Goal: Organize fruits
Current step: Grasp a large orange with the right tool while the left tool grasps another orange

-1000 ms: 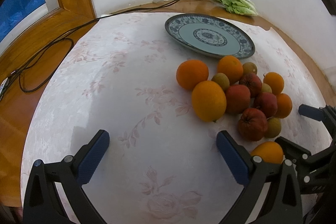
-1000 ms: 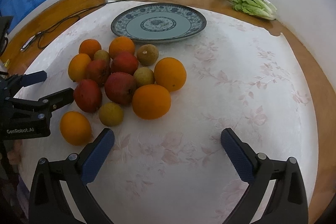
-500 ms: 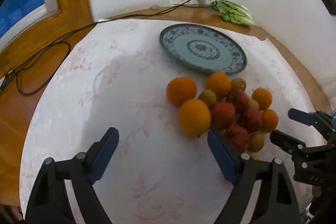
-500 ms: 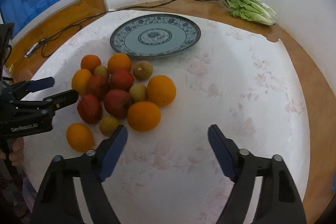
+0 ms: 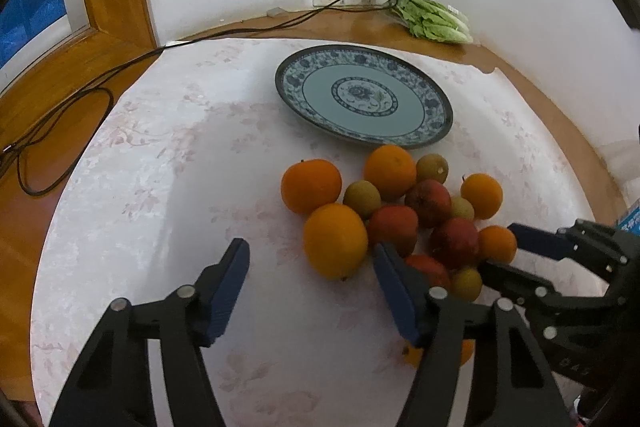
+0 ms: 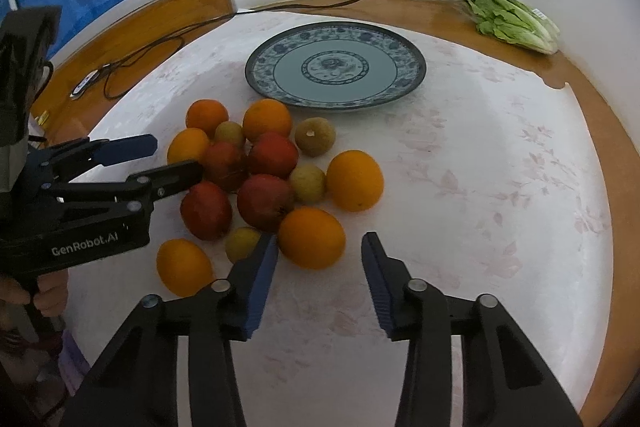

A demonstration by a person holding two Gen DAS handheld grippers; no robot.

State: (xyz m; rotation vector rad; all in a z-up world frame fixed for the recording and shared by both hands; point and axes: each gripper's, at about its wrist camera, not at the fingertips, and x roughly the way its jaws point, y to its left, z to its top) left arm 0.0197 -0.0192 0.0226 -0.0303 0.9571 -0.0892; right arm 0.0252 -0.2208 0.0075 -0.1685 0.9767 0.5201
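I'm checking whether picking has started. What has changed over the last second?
Both grippers narrowed their jaws but remain open and empty. The left gripper and right gripper each now line up on the nearest large orange. The pile of oranges, red and small green-brown fruits has not shifted, and the blue patterned plate holds nothing.

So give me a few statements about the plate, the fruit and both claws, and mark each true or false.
1. The plate holds no fruit. True.
2. The left claw is shut on an orange. False: it is open and holds nothing.
3. The right claw is open. True.
4. The lettuce lies on the plate. False: it lies on the wooden ledge by the wall.
5. The fruit pile sits on the tablecloth. True.
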